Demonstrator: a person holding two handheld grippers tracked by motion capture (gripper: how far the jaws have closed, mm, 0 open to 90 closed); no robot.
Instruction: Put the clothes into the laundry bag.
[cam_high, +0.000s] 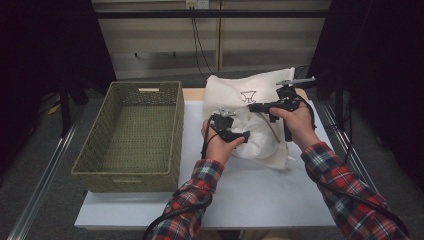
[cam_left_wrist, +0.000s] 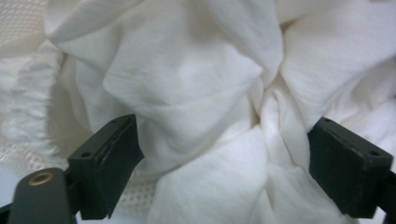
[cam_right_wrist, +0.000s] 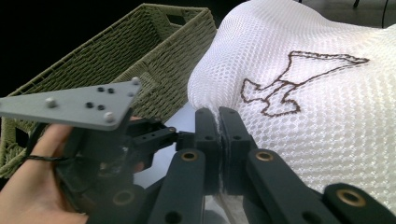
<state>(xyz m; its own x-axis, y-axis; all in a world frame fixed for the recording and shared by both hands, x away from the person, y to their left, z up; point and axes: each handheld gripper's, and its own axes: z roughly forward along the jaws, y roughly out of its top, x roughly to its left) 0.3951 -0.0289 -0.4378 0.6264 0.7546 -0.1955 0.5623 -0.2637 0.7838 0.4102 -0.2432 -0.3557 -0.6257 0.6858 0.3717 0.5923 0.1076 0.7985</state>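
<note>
1. Your right hand-held gripper (cam_right_wrist: 219, 140) has its jaws pinched tight on the edge of the white mesh laundry bag (cam_right_wrist: 317, 93), right at the near rim below the little brown stitched emblem (cam_right_wrist: 299, 81). Looks like you're holding the bag's mouth with it.

2. Your left hand-held gripper (cam_left_wrist: 224, 158) is spread wide, with bunched white fabric (cam_left_wrist: 187, 88) sitting between the jaws but not squeezed. The pads aren't pressing on it, so nothing's held on that side.

3. The fabric is straight ahead of the left hand-held gripper, and a bit of the mesh shows off to its left. The whole bundle sits on the worktop (cam_high: 240, 195), between your two hands, with the green wicker basket (cam_high: 95, 165) well off to the left hand-held gripper's outer side.

4. My read: you're in the stuffing step, white cloth going into the bag.

5. Next move probably calls for keeping the right pinch steady so the opening doesn't collapse, then closing the left on a thick fold of loose cloth and pushing it deeper. Grab a proper fold, not a thin wrinkle, or it'll slip.
</note>
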